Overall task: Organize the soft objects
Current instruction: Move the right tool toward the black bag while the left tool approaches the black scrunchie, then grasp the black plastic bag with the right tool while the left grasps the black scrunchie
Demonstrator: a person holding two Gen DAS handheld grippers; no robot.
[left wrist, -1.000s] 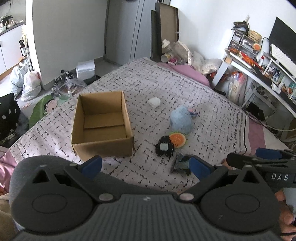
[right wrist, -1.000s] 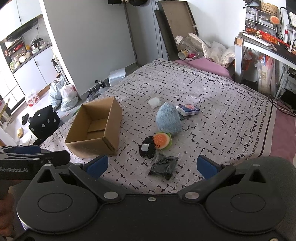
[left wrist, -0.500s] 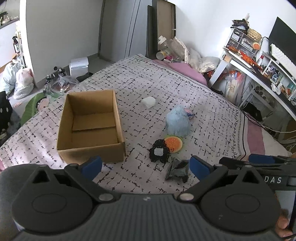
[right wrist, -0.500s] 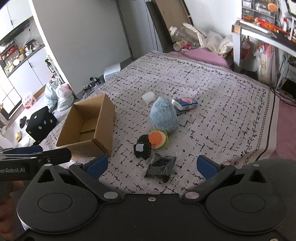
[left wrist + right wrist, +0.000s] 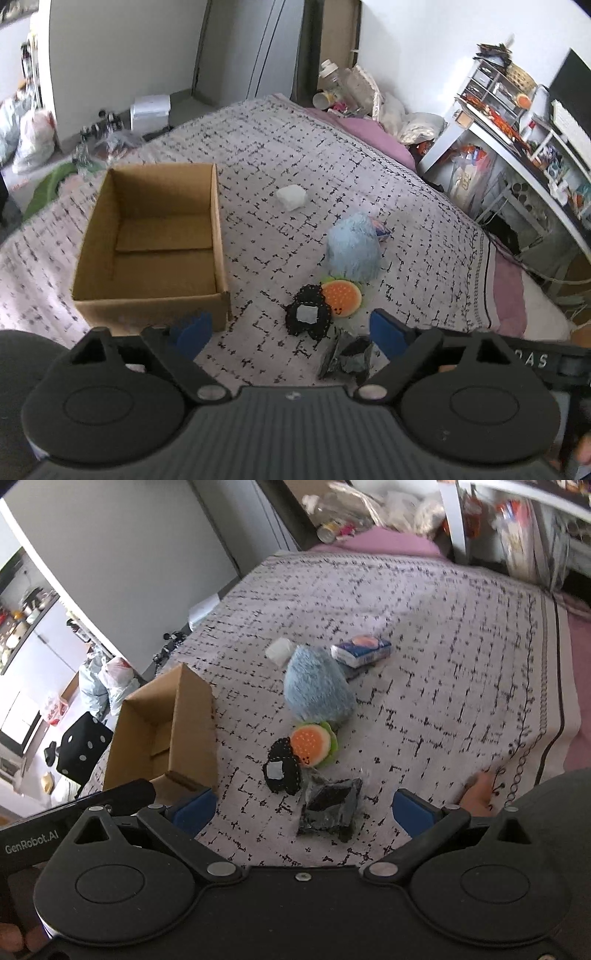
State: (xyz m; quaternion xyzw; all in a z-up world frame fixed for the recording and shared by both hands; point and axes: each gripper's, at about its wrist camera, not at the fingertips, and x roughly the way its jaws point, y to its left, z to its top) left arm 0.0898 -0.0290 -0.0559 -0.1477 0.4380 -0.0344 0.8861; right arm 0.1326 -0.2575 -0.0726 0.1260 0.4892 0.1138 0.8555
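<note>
Both grippers [image 5: 284, 328] [image 5: 304, 808] are hanging open and empty low in frame, the left's jaws just narrowing, aiming at the dark pouch [image 5: 330, 806] lying mid-frame by the box [image 5: 155, 243], presumably its destination.

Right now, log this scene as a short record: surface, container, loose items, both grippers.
surface: bed with a black-patterned cover
container: cardboard box, open top, nothing visible inside
loose items: blue plush, burger plush, black plush, dark plastic bag, white wad, small packet
layout: box to the left, items in a loose row to its right, all outside the box
left gripper: jaws have just been closing, still apart, nothing between them
right gripper: open, above the bag, not touching it
</note>
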